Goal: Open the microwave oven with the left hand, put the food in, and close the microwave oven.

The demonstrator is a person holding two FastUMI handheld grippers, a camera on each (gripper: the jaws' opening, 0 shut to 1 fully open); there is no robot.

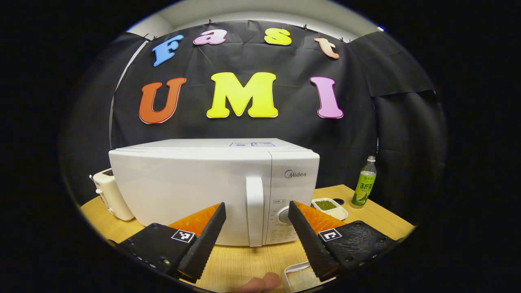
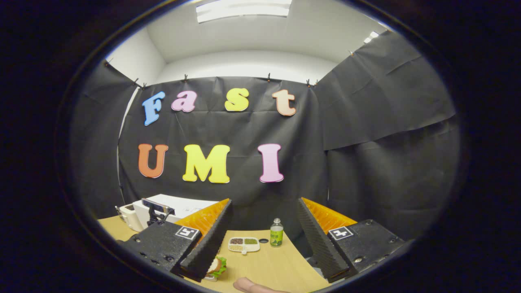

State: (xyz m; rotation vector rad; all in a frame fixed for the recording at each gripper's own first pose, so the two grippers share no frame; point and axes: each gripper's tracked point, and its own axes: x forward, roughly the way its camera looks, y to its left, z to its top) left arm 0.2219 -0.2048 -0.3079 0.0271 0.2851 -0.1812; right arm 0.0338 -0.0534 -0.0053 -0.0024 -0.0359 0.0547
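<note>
Left hand-held gripper (image 1: 256, 211) wide open, empty, facing shut microwave (image 1: 211, 187) handle (image 1: 255, 211); right hand-held gripper (image 2: 264, 211) open too, prob. empty.

On my wooden table (image 1: 366, 213) a green-labelled drink bottle (image 1: 364, 182) stands upright near the far right corner, well back against the booth's black cloth. Just beside it, nearer to me, lies a white divided tray (image 1: 330, 208) with green beans in one compartment. Between the two I see a small dark round spot on the wood. At the far left sits a cream toaster (image 1: 110, 195).
</note>
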